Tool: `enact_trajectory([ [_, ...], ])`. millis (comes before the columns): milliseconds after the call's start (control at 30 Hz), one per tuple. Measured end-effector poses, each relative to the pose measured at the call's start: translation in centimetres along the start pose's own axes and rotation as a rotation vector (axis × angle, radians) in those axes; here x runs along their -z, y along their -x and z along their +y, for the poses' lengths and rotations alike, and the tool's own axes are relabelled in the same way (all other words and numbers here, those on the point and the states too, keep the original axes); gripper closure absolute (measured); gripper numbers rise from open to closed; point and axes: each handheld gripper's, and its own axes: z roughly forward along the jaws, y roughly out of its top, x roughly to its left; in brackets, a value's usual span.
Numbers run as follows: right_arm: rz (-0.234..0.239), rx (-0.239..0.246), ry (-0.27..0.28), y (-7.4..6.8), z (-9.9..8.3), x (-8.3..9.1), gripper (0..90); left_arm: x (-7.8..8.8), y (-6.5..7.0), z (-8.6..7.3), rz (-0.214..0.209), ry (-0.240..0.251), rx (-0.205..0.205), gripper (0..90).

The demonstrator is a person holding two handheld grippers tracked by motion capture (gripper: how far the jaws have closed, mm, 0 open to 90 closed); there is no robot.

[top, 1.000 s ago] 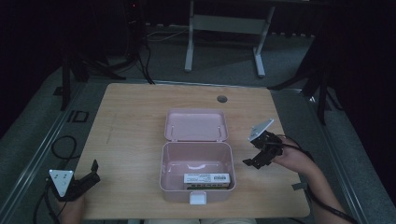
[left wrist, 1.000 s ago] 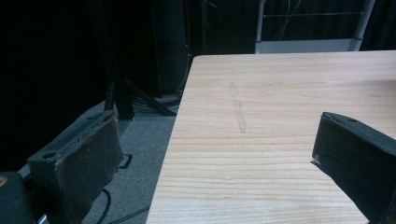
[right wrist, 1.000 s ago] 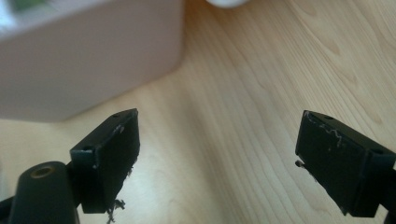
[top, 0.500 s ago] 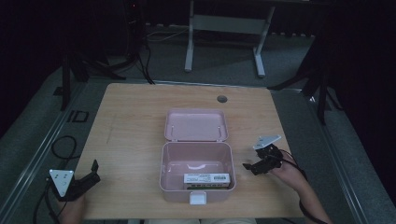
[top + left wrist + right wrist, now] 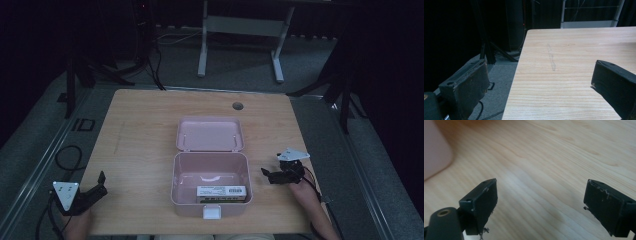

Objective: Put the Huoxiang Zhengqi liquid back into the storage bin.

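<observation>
The table (image 5: 150,130) carries an open pink box (image 5: 210,187) at its middle, a carton (image 5: 221,192) lying inside. The right gripper (image 5: 270,176) has dropped beside the box, jaws wide, empty; the left gripper (image 5: 97,186) idles wide open, so packing seems finished.

Pink box (image 5: 210,182): open, lid laid back flat, near table centre; one white labelled carton (image 5: 221,192) lies flat inside.
</observation>
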Motion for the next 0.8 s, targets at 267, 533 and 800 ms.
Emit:
enact_trajectory([
  [267, -0.132, -0.091, 0.077, 0.4, -1.0, 0.6, 11.4, 0.0, 0.0, 0.0, 0.001, 0.001, 0.001, 1.7],
  [533, -0.196, -0.148, 0.08, 1.0, -1.8, 1.1, 11.3, 0.0, 0.0, 0.0, 0.001, 0.002, 0.002, 1.6],
  [800, -0.235, -0.195, 0.103, 1.8, -2.4, 1.8, 11.3, 0.0, 0.0, 0.0, 0.001, 0.003, 0.002, 1.6],
])
